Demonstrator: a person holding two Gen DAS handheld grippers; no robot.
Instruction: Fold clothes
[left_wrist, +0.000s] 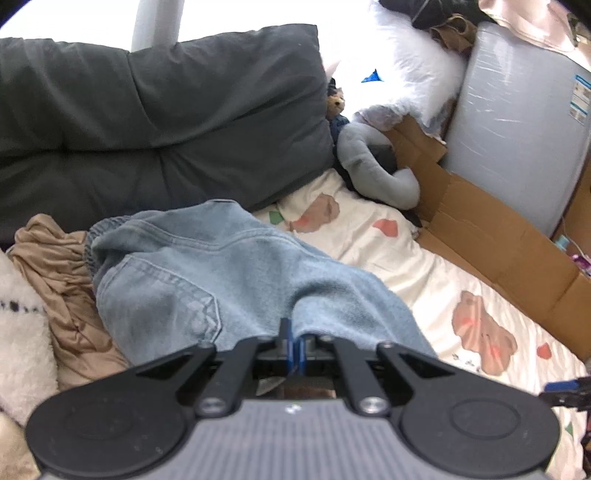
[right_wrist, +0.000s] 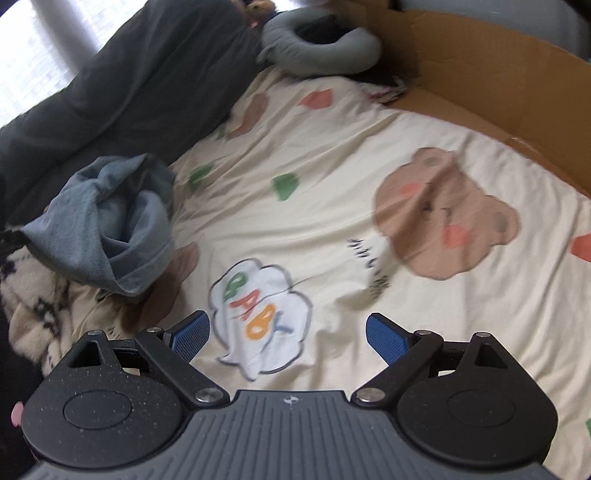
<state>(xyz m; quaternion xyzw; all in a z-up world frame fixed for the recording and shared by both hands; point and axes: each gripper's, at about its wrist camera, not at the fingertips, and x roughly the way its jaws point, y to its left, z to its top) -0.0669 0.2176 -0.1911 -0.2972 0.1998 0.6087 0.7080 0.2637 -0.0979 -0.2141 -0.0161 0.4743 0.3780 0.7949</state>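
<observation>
Light blue jeans (left_wrist: 207, 273) lie bunched on the cream bear-print bedsheet (left_wrist: 424, 280), partly over a tan garment (left_wrist: 59, 273). My left gripper (left_wrist: 293, 341) is shut on a fold of the jeans' denim, which rises in a peak to its blue pads. In the right wrist view the same jeans (right_wrist: 110, 225) hang crumpled at the left. My right gripper (right_wrist: 288, 338) stands open above the sheet (right_wrist: 332, 177), over a white "BABY" cloud print, with nothing between its fingers. Its tip (left_wrist: 565, 391) shows at the right edge of the left wrist view.
A dark grey duvet (left_wrist: 155, 122) lies along the back. A grey neck pillow (left_wrist: 373, 166) and a small plush toy (left_wrist: 336, 103) sit at the far corner. A cardboard sheet (left_wrist: 495, 236) lines the right side. A fluffy cream blanket (right_wrist: 33, 302) lies left.
</observation>
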